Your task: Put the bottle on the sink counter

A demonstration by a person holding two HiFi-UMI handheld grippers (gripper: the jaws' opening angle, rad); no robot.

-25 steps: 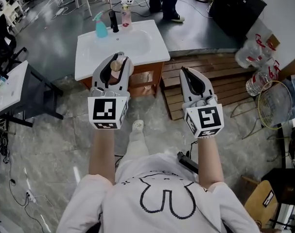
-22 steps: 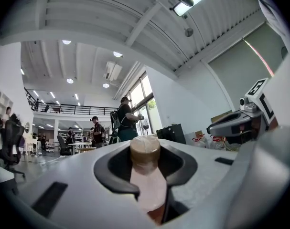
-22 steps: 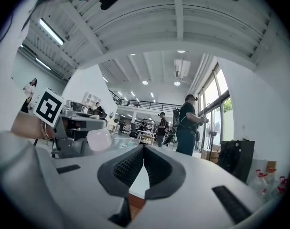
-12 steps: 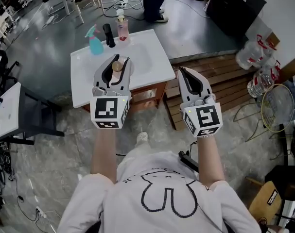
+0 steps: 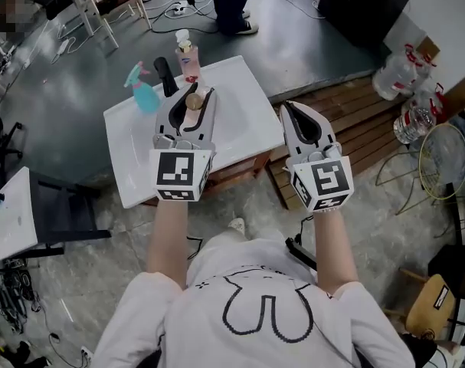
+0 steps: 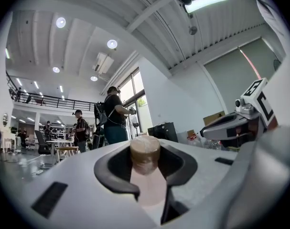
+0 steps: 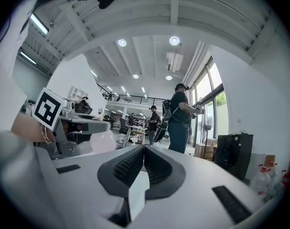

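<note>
sink counter [image 5: 251, 110], three bottles [image 5: 165, 76], one bottle [image 5: 194, 101] gripped

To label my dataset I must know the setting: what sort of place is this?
Probably a large workshop or test hall, not a home bathroom. The white rectangular sink counter stands alone on a bare grey floor, loose cables lie nearby, and a railed upper gallery shows under a high ceiling.
</note>
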